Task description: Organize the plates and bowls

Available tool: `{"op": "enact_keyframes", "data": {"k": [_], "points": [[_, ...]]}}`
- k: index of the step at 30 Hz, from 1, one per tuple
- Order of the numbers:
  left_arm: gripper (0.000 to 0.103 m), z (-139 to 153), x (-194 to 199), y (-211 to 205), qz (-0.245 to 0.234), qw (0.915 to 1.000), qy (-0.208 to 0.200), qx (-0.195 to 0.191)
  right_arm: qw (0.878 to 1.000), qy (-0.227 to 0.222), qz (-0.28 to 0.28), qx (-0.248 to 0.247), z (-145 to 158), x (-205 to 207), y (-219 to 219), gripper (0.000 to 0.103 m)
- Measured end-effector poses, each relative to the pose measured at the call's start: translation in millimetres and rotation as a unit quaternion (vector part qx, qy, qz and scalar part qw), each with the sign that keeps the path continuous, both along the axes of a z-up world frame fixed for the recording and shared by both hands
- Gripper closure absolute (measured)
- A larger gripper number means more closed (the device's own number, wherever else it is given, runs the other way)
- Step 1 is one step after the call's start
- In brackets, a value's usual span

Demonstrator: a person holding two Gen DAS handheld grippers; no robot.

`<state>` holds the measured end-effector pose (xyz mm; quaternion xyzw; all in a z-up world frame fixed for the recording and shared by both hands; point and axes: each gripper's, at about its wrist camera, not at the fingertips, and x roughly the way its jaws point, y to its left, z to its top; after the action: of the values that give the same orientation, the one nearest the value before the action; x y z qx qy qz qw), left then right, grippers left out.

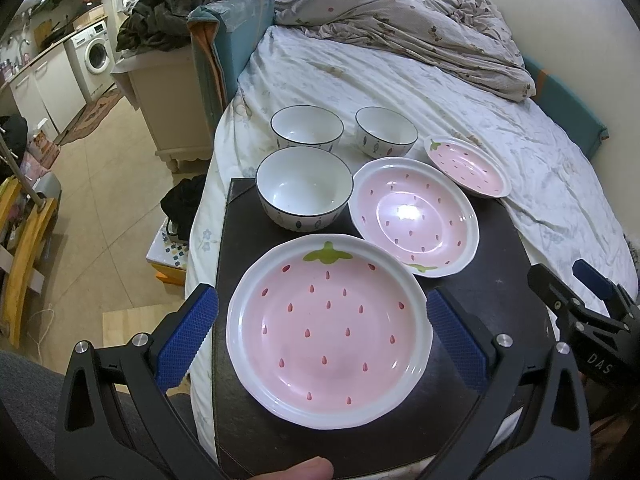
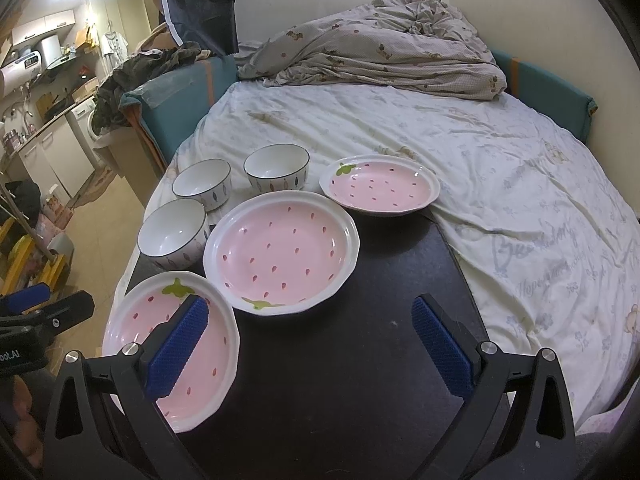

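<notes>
Three pink strawberry plates lie in a diagonal row: the near plate [image 1: 328, 328] [image 2: 172, 344], the middle plate [image 1: 414, 216] [image 2: 280, 250] and the far plate [image 1: 468, 166] [image 2: 380, 184]. Three white bowls stand to their left: the near bowl [image 1: 304, 188] [image 2: 174, 232] and two far bowls [image 1: 307, 126] [image 1: 386, 130]. My left gripper [image 1: 322, 320] is open, its jaws either side of the near plate and above it. My right gripper [image 2: 310, 332] is open and empty over the dark board [image 2: 360, 360], right of the near plate.
The dark board [image 1: 500, 248] lies on a bed with a white sheet [image 2: 500, 184]; the far dishes sit on the sheet. A crumpled duvet [image 2: 380, 56] lies at the back. The floor [image 1: 100, 208] and a kitchen with a washing machine [image 1: 96, 54] are to the left.
</notes>
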<state>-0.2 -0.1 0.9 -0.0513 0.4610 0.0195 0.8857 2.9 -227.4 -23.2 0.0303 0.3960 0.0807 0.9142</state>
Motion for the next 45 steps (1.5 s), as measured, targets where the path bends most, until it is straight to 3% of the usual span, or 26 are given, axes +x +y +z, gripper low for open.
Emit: {"op": "enact_keyframes", "data": {"k": [45], "points": [[0.0,1.0,-4.9,-1.4,0.002,1.0,0.001,-0.008,1.0,0.003,-0.01,-0.01,-5.2,1.1,-4.8,0.0]]}}
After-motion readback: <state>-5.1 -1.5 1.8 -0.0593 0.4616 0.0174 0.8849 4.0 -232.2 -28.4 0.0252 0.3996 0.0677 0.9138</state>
